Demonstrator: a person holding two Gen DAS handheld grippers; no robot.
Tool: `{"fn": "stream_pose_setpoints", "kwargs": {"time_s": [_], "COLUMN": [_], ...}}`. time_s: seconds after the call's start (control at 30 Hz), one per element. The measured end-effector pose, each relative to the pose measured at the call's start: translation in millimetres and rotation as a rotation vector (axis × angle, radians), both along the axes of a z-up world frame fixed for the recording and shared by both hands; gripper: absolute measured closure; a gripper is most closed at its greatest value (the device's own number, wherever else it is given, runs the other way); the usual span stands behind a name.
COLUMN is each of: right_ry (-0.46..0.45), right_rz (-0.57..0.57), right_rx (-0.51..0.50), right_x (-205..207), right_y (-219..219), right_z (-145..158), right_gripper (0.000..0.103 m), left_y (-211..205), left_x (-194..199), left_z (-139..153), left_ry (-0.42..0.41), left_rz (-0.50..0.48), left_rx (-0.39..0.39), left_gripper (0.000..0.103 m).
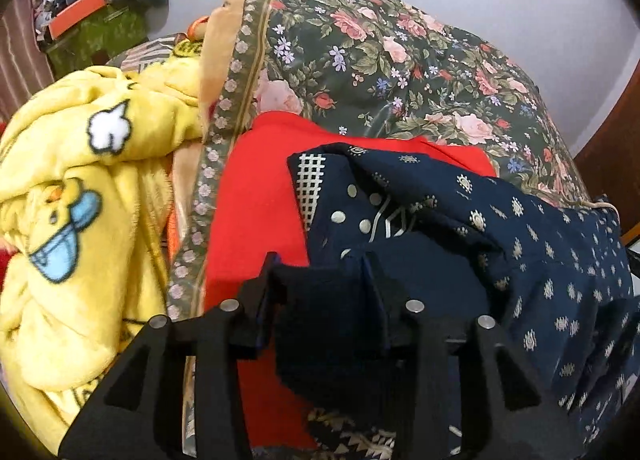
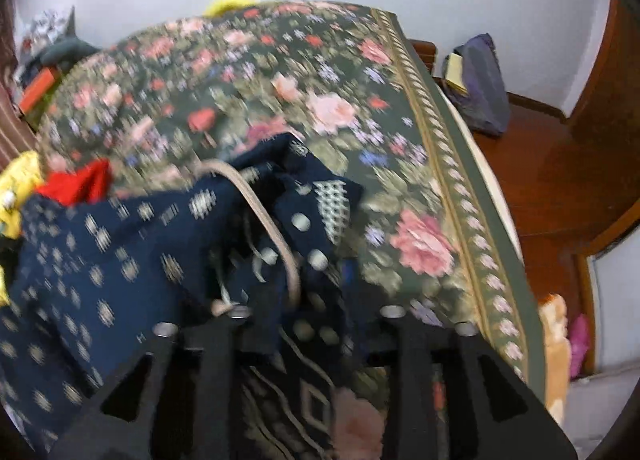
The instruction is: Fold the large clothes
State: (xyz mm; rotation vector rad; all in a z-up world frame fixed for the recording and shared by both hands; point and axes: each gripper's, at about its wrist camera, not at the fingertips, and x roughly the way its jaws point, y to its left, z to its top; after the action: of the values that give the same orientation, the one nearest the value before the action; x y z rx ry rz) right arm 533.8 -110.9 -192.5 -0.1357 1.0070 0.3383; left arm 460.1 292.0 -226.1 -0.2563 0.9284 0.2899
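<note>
Two black two-finger grippers are working over one navy blue printed cotton garment (image 1: 520, 244) lying crumpled on a dark green bedspread with pink roses (image 1: 380, 60). The left gripper (image 1: 326, 276) is standing with its jaws parted, a fold of the navy cloth sitting between them (whether the pads are pressing on it I cannot tell). The right gripper (image 2: 316, 300) is likewise holding its jaws parted, with the garment's edge and a beige cord (image 2: 256, 196) lying between them. Left of the left jaws, a red cloth (image 1: 256, 196) and a yellow fleece blanket with cartoon ducks (image 1: 80, 196) are lying.
</note>
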Motion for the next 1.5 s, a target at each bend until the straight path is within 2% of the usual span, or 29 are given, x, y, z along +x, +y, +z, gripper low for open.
{"fn": "stream_pose_setpoints", "kwargs": {"time_s": [0.03, 0.1, 0.17, 0.37, 0.53, 0.77, 0.87, 1.07, 1.23, 1.5], "right_ry": [-0.01, -0.003, -0.004, -0.042, -0.134, -0.203, -0.194, -0.132, -0.049, 0.117], "right_rz": [-0.008, -0.024, -0.036, -0.01, 0.021, 0.096, 0.129, 0.163, 0.156, 0.073], "right_rx": [0.006, 0.03, 0.071, 0.077, 0.07, 0.022, 0.014, 0.008, 0.026, 0.046], "right_x": [-6, -14, -27, -71, -119, -176, -193, -224, -246, -265], "right_y": [-5, -13, -23, -32, -36, -32, -30, -29, -37, -63], "right_z": [4, 12, 24, 58, 92, 115, 114, 97, 70, 18], "right_gripper": [0.057, 0.047, 0.047, 0.046, 0.025, 0.021, 0.019, 0.019, 0.019, 0.019], "left_y": [-2, -5, -7, -11, -26, -37, -42, -57, -75, -106], "left_x": [-3, -10, -20, -59, -99, -162, -185, -221, -241, -256], "left_z": [3, 9, 14, 33, 55, 75, 76, 63, 35, -15], "left_ry": [0.009, 0.011, 0.015, 0.009, -0.013, -0.059, -0.071, -0.035, 0.033, 0.134], "left_rz": [0.009, 0.009, 0.009, 0.026, -0.003, -0.018, -0.031, -0.07, -0.127, -0.197], "left_rx": [0.025, 0.054, 0.063, 0.044, 0.097, 0.049, 0.015, -0.015, -0.088, -0.234], "left_gripper": [0.052, 0.048, 0.047, 0.041, 0.036, 0.029, 0.028, 0.027, 0.027, 0.027]}}
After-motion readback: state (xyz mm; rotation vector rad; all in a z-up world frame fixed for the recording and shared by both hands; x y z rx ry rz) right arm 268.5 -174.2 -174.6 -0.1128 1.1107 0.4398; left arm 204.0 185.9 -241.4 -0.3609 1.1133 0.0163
